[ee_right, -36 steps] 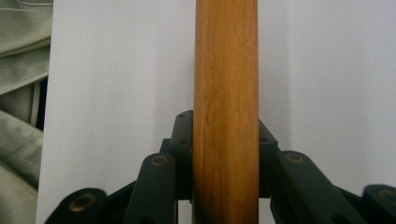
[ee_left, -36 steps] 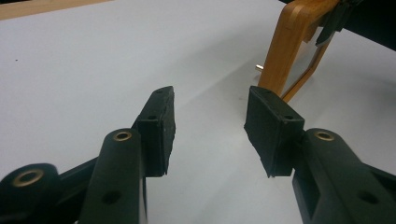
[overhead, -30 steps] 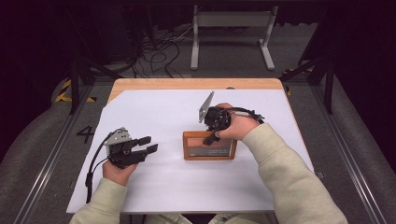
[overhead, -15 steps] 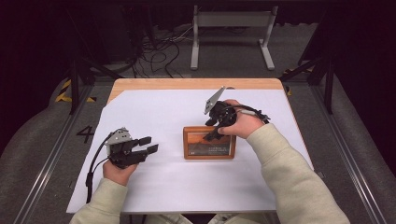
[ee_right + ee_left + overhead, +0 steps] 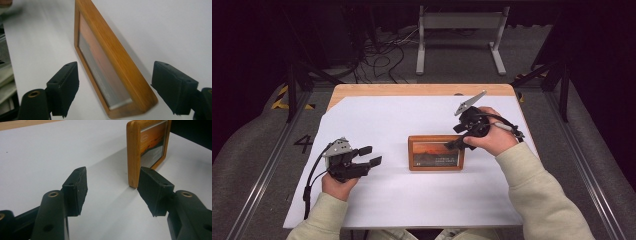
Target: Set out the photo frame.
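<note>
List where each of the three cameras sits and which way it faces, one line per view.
High view: fixed above the person's side, looking forward and down on the white table; both forearms, left gripper and right gripper show.
Left gripper view: rides the left gripper, looking low across the table at the picture frame; open jaws.
Right gripper view: looks down along open jaws at the frame's top edge.
All three share the frame.
</note>
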